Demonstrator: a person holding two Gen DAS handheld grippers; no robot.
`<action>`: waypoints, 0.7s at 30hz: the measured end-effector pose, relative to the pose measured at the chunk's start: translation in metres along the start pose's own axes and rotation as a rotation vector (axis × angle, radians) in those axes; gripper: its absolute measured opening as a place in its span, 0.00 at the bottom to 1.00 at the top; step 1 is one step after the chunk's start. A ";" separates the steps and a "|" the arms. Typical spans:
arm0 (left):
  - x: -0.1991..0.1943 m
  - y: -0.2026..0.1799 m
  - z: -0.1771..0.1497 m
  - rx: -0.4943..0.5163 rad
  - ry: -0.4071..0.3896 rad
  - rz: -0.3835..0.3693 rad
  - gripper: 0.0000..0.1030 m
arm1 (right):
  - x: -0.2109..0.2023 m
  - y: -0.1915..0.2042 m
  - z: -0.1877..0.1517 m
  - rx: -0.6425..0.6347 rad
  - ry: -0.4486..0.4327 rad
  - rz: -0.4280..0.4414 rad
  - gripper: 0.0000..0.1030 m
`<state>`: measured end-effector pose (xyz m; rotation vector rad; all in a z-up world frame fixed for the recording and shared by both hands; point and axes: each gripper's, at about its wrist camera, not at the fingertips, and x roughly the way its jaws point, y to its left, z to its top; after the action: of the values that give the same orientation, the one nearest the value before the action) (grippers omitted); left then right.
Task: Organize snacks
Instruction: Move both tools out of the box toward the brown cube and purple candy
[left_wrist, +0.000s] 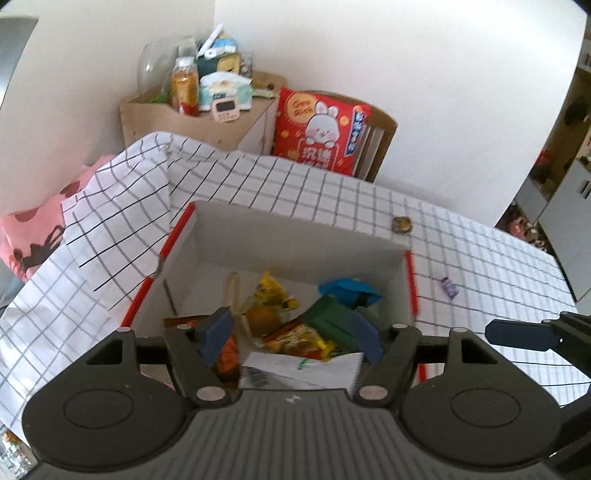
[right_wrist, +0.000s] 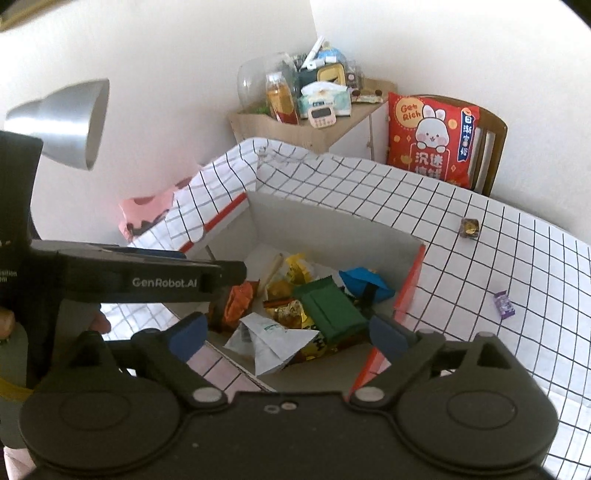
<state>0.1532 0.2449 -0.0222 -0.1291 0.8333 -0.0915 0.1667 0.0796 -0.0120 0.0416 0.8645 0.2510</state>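
A white cardboard box (left_wrist: 295, 221) (right_wrist: 332, 229) with red edges stands on the checked tablecloth and holds several snacks. Among them are a green packet (left_wrist: 332, 321) (right_wrist: 328, 306), a blue packet (left_wrist: 351, 290) (right_wrist: 364, 280), a yellow packet (left_wrist: 271, 291) and a white packet (right_wrist: 273, 339). My left gripper (left_wrist: 291, 338) hangs open over the box's near side, nothing between its pads. My right gripper (right_wrist: 288, 336) is also open and empty above the box. Two loose sweets lie on the cloth right of the box: a gold-brown one (left_wrist: 402, 224) (right_wrist: 470, 228) and a purple one (left_wrist: 449, 287) (right_wrist: 504, 304).
Behind the table a wooden chair carries a red rabbit cushion (left_wrist: 321, 133) (right_wrist: 430, 136). A wooden cabinet (left_wrist: 177, 118) (right_wrist: 295, 129) beside it holds a bottle, a tissue box and a timer. A silver lamp shade (right_wrist: 62, 122) hangs at the left. The tablecloth is rumpled at the far left corner.
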 end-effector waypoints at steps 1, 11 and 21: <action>-0.003 -0.004 0.000 0.004 -0.008 -0.005 0.70 | -0.005 -0.002 0.000 0.004 -0.007 0.003 0.94; -0.015 -0.059 -0.008 0.031 -0.022 -0.052 0.71 | -0.050 -0.046 -0.016 0.027 -0.069 -0.001 0.99; -0.005 -0.121 -0.015 0.038 -0.036 -0.101 0.77 | -0.082 -0.119 -0.041 0.065 -0.098 -0.037 0.99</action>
<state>0.1346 0.1249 -0.0104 -0.1368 0.7890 -0.1992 0.1085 -0.0582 0.0060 0.0975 0.7752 0.1843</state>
